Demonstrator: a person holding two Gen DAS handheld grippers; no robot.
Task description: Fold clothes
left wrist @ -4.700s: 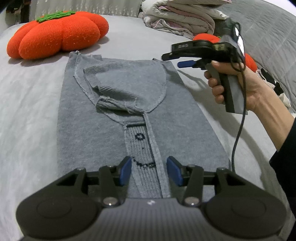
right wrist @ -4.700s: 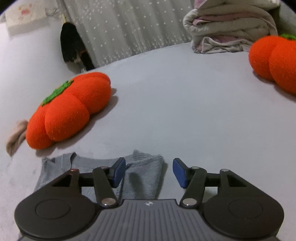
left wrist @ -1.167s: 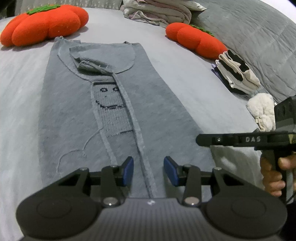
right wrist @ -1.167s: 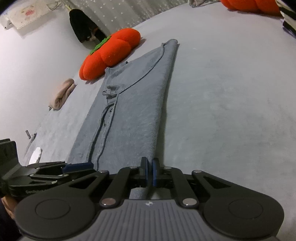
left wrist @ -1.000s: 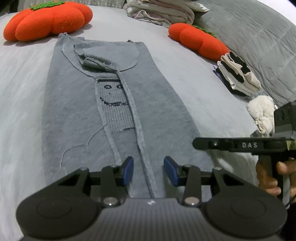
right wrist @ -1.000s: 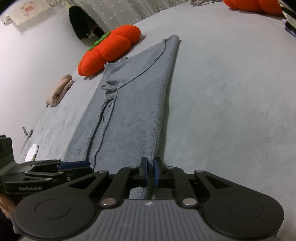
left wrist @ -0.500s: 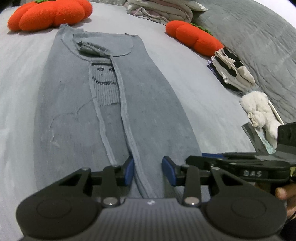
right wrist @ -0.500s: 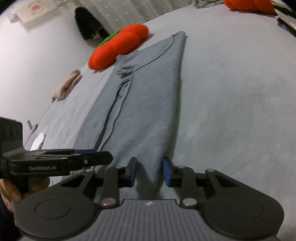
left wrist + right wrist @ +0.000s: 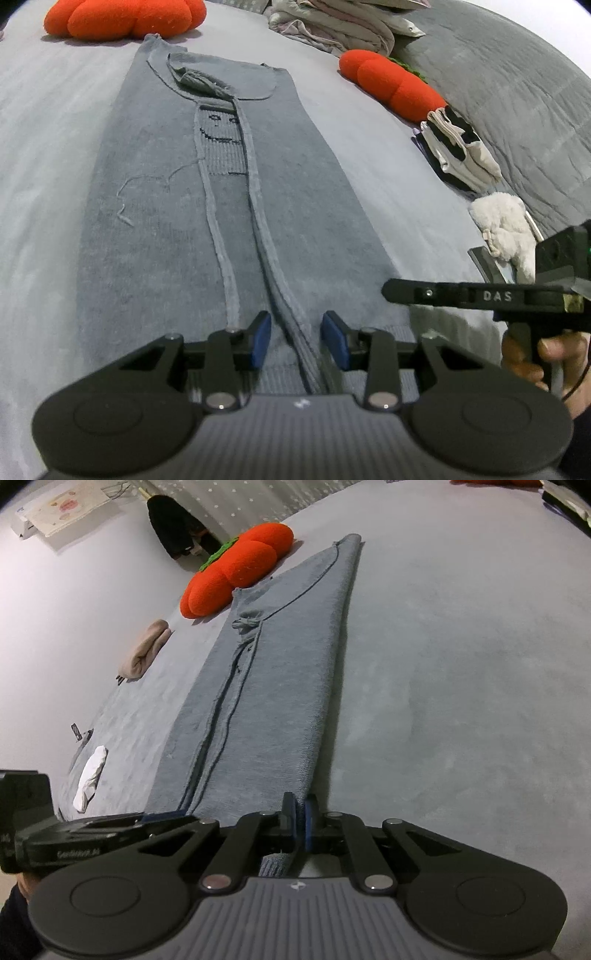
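Clamping just now: right tongs (image 9: 300, 821) jaws closed on sweater (image 9: 229, 206) hem corner. Left tongs (image 9: 295, 341) part-open, straddling centre hem band, gripping nothing. Sweater stretches ahead; bottom-up fold likely next.

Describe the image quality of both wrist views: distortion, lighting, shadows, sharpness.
Left wrist view: strong fisheye bend, dark corners; soft, dim light; the grey sweater is reasonably sharp, its far end and the orange cushion softer. Right wrist view: same barrel bend; the sweater's folded edge casts a thin shadow on the grey bedspread; no glare, slight softness throughout.
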